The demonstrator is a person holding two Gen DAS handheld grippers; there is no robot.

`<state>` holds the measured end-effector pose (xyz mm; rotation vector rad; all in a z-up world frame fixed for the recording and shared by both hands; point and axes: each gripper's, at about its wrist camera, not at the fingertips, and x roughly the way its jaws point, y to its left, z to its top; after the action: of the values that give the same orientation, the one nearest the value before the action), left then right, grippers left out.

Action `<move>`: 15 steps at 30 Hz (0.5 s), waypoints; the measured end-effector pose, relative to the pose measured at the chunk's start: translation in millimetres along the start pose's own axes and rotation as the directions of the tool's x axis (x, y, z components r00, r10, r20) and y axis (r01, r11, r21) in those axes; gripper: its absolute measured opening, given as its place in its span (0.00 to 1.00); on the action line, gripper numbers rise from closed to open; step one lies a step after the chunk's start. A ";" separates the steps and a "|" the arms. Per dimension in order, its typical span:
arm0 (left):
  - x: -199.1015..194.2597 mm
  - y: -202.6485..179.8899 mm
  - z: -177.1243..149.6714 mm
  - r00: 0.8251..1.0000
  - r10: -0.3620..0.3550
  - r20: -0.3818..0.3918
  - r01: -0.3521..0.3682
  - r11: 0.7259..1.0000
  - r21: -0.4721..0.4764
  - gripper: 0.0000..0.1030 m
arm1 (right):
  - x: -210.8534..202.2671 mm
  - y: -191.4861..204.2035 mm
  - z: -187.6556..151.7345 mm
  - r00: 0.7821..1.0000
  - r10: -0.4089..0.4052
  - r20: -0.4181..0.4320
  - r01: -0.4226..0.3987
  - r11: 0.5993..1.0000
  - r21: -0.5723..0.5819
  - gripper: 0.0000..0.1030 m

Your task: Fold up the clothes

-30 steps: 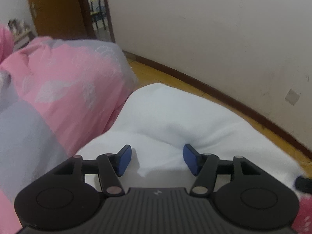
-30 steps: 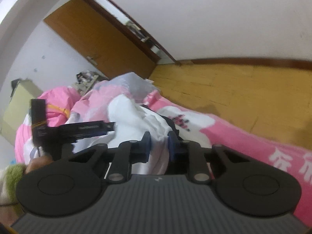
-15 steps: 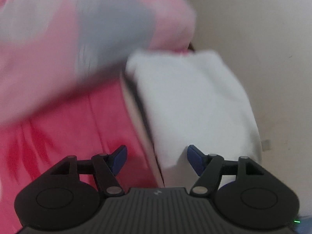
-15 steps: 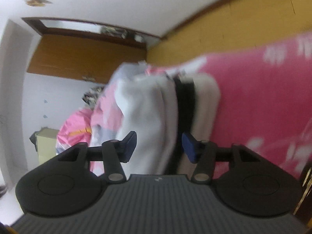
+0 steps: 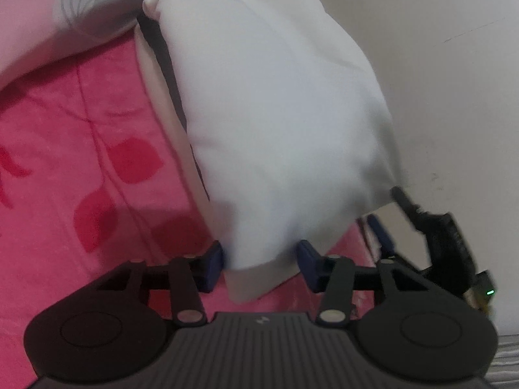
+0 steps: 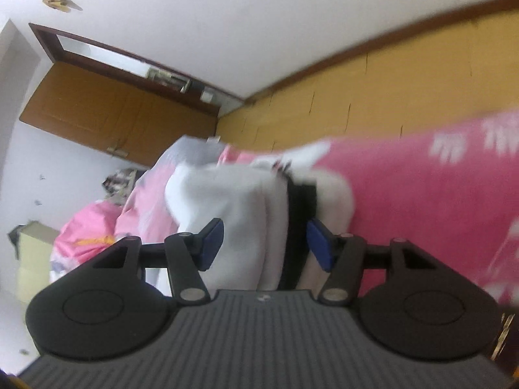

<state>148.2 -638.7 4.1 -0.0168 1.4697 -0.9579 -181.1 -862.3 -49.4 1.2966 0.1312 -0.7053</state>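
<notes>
- Your left tongs are spread wide, blue pads either side of the near corner of the white garment, not clamped on it
- The white garment is a folded bundle lying on the pink blanket of the bed, its far end against the pink-and-grey quilt
- A dark band runs between the garment's layers on its left edge
- Your right tongs are also wide open, pads straddling the near end of the same white garment, gripping nothing
- In the right wrist view the dark band sits between the white layers, just inside the right pad
- The garment lies on the pink blanket, with the wooden floor beyond the blanket and a wooden door further back
- Your right tongs show just right of the garment's near edge in the left wrist view, blurred
</notes>
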 end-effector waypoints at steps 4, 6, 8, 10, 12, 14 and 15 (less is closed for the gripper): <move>3.4 -5.1 -1.3 1.000 0.020 0.010 -0.021 0.999 0.036 0.36 | 8.4 -3.7 13.0 0.999 -0.014 0.036 0.016 0.999 -0.048 0.55; 2.6 -6.9 -0.7 1.000 0.024 0.009 -0.024 0.998 0.061 0.25 | 15.0 -2.8 15.4 1.000 0.003 0.016 -0.001 0.997 -0.079 0.52; 0.0 -7.1 0.0 1.000 0.014 0.003 -0.014 0.997 0.073 0.19 | 21.0 -0.2 17.7 1.000 0.028 -0.011 -0.029 0.993 -0.112 0.24; -7.5 -5.1 4.4 0.999 -0.033 -0.004 0.034 0.998 0.053 0.15 | 26.7 15.4 24.0 1.000 0.017 -0.023 -0.021 0.988 -0.151 0.19; -14.8 -2.2 7.4 0.997 -0.081 -0.008 0.081 0.996 0.031 0.14 | 19.5 31.6 30.7 0.999 0.031 -0.021 -0.034 0.982 -0.186 0.17; -15.3 1.7 7.8 0.995 -0.100 -0.016 0.100 0.995 0.018 0.14 | 13.6 46.5 36.8 0.999 0.040 -0.022 -0.044 0.973 -0.227 0.17; -12.3 3.9 7.4 0.995 -0.095 -0.024 0.096 0.995 0.016 0.15 | 14.9 50.6 38.0 0.999 0.022 -0.029 -0.029 0.967 -0.251 0.17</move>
<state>158.6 -633.3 13.3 -0.0644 1.4927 -1.0508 -152.9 -898.0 -3.0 1.0624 0.2183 -0.6277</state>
